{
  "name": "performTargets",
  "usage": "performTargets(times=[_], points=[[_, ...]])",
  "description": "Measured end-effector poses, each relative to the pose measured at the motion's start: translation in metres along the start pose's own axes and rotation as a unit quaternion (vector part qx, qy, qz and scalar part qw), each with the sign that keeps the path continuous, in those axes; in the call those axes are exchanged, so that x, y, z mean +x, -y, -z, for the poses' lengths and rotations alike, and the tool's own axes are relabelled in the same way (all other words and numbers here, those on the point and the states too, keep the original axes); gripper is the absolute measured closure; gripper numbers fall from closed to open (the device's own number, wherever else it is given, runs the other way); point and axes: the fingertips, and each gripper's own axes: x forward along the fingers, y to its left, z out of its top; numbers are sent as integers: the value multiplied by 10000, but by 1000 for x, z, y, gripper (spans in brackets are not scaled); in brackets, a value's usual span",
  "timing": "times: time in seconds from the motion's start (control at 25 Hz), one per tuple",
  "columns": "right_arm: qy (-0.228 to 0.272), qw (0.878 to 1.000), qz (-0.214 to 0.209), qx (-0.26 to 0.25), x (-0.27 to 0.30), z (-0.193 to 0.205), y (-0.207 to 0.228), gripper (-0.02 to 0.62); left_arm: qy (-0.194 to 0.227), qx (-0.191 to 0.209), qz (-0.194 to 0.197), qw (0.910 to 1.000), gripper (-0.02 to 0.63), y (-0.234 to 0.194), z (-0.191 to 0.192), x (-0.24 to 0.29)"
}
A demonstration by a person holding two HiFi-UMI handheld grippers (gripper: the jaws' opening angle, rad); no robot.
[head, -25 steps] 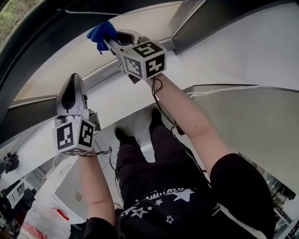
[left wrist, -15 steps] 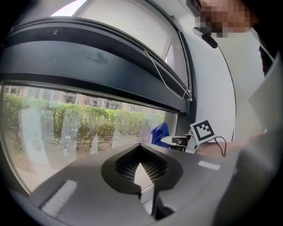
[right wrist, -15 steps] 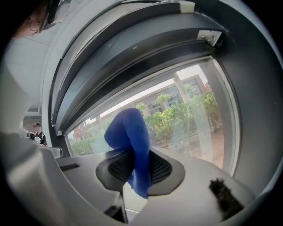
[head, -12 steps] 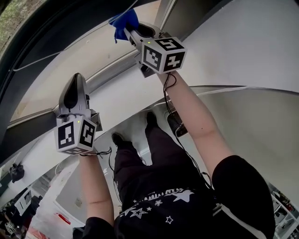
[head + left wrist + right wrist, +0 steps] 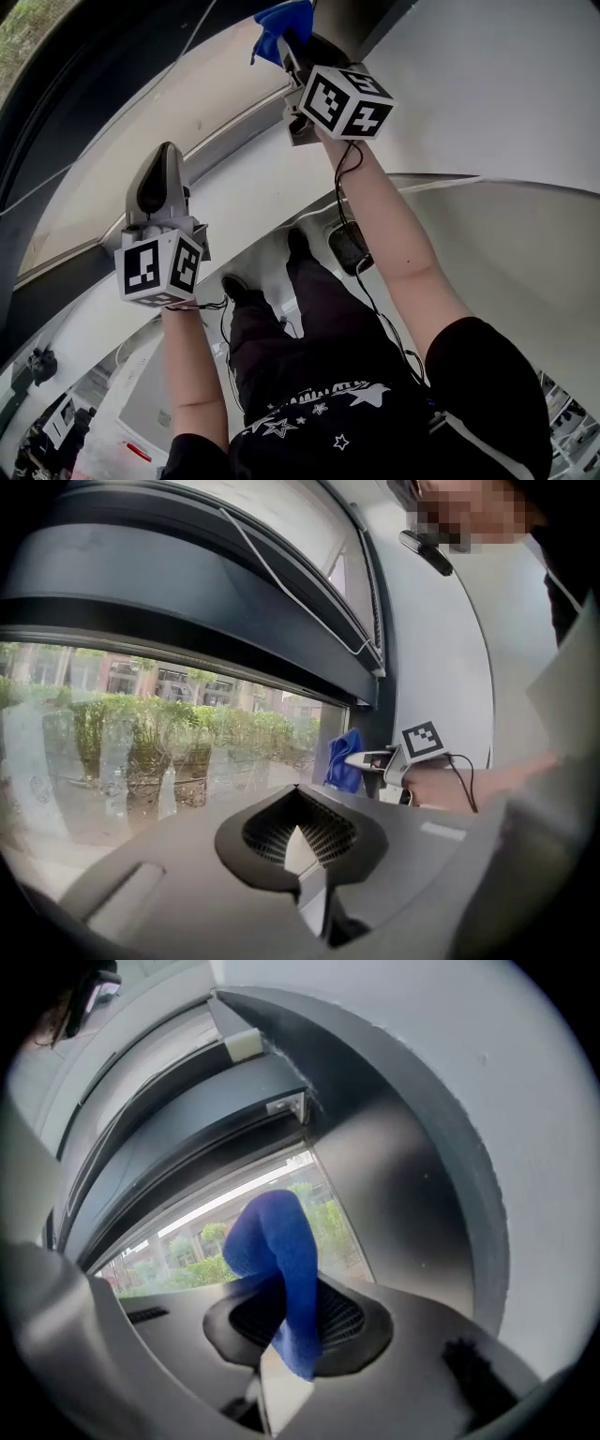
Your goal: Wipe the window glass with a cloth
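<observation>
A: Quick, the right gripper (image 5: 289, 1340), what are its fingers (image 5: 279, 1393) doing?
B: Closed on the blue fabric cloth (image 5: 277, 1251). They pinch its lower end and the rest stands up folded past the tips.
A: Where does the cloth sit?
B: At the right end of the clear window glass (image 5: 141, 752), just beside the dark window frame (image 5: 403, 1204). Can't tell if it's touching the glass.
A: And the left gripper (image 5: 298, 844)?
B: Fingers (image 5: 312, 907) together, nothing between them. It points at the glass, well apart from the right gripper and to its left.
A: Head view?
B: Both arms are raised. The right gripper is higher, with the cloth at the top edge. The left gripper is lower, at the left.
A: Further out?
B: Green hedges (image 5: 187, 728) show through the glass. A dark grey band (image 5: 187, 583) runs above it, with a thin white cord (image 5: 281, 578) hanging across.
</observation>
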Motion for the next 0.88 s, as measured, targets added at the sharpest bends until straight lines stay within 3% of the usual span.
performTargets(times=[0.44, 0.68, 0.88], points=[[-99, 9995, 270, -148, -16, 13, -2, 522, 167, -227, -185, 9994, 598, -32, 7, -18], [-268, 9989, -92, -370, -25, 41, -65, 523, 280, -413, -568, 9971, 598, -80, 18, -71], [-531, 9950, -723, -429, -35, 82, -157, 522, 292, -465, -841, 9949, 598, -118, 28, -130]])
